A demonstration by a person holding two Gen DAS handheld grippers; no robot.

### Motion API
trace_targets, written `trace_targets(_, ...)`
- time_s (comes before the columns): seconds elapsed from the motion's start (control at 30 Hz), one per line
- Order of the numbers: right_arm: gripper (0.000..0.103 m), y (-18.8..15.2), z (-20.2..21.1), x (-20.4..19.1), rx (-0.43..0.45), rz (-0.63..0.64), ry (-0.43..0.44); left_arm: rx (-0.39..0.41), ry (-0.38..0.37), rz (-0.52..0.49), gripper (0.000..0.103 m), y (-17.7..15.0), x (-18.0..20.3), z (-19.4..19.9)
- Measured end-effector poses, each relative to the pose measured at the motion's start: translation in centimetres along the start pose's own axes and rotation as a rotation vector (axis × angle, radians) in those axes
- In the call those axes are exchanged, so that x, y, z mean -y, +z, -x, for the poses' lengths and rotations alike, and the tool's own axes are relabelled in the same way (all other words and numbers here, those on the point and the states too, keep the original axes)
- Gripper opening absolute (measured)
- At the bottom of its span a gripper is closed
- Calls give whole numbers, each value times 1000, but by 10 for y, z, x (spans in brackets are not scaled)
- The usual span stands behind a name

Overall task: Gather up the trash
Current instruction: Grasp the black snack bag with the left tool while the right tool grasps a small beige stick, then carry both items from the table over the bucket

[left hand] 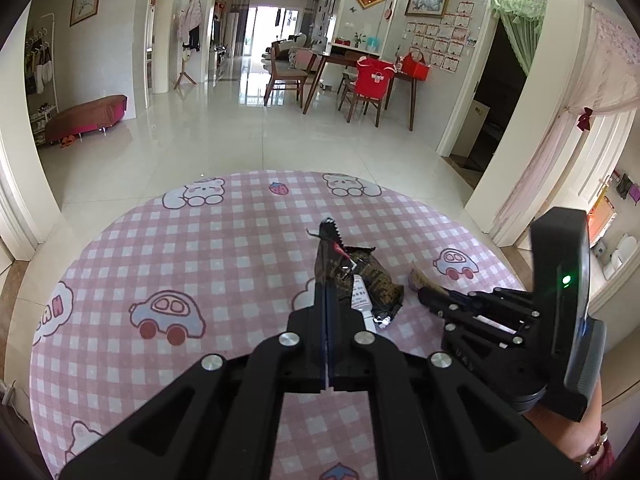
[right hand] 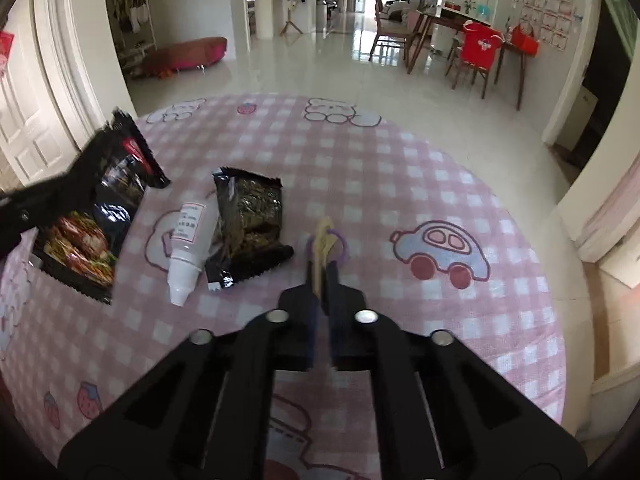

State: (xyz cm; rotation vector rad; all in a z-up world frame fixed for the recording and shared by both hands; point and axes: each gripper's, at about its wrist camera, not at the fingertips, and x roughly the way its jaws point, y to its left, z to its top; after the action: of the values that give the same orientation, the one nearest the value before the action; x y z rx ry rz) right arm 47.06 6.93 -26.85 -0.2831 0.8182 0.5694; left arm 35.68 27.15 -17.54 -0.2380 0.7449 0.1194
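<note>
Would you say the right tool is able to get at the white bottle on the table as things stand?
Probably not yet: the right tool is shut on a tan scrap. The white bottle lies uncovered left of it, against the dark wrapper.

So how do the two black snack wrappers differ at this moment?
The red-printed wrapper is clamped in the left gripper and lifted off the table, while the dark wrapper lies flat on the checked tablecloth. The held one shows bright red food pictures; the lying one looks dull brown-green. The lying one touches a white bottle; the held one does not. Both have serrated ends.
</note>
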Motion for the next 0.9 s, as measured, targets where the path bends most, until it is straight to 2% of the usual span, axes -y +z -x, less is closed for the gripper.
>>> trace_targets(0.33, 1, -25, 77, 15, 110, -84, 77, 20, -52, -29, 1, -9, 33, 33)
trace_targets(0.53, 1, -62, 136, 26, 170, -123, 100, 23, -94, -66, 1, -24, 69, 59)
trace_targets(0.73, 1, -104, 191, 53, 222, -182, 81, 8, -164, -141, 1, -46, 129, 78)
trace_targets(0.9, 1, -151, 241, 94, 259, -263, 21, -28, -245, -225, 1, -70, 196, 79)
